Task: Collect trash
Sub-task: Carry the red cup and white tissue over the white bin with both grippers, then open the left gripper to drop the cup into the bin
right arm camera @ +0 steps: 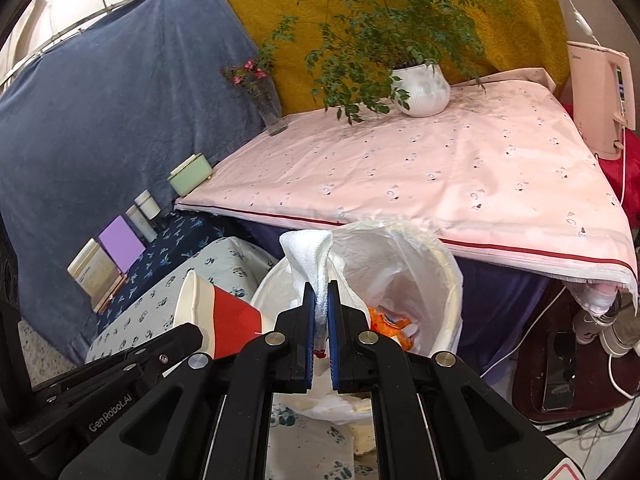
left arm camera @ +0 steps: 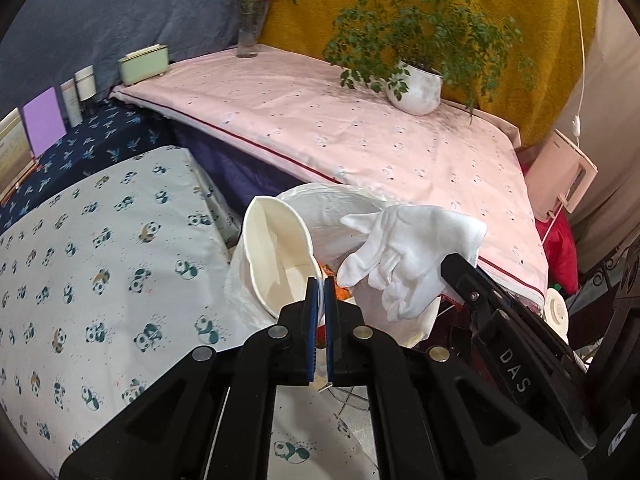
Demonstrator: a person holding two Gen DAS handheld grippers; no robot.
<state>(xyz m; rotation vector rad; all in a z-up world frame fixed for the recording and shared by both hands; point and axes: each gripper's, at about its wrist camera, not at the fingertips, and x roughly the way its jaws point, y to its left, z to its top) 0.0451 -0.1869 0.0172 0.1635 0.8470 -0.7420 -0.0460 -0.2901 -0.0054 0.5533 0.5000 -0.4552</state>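
Note:
My left gripper (left arm camera: 321, 280) is shut on the rim of a paper cup (left arm camera: 278, 256), white inside and red outside (right arm camera: 224, 318), held tilted by the left rim of a trash bin (right arm camera: 448, 280) lined with a white plastic bag. My right gripper (right arm camera: 320, 286) is shut on a white cloth glove (right arm camera: 310, 258), held over the bin's mouth; the glove (left arm camera: 404, 256) hangs from the right gripper in the left wrist view. Orange trash (right arm camera: 390, 326) lies inside the bin.
A pink-covered table (right arm camera: 440, 176) stands behind the bin with a potted plant (right arm camera: 424, 88) and a flower vase (right arm camera: 270, 108). A panda-print surface (left arm camera: 100, 260) lies to the left. A green box (right arm camera: 190, 174), bottles and cards line the blue backdrop. A white appliance (right arm camera: 600, 100) stands at right.

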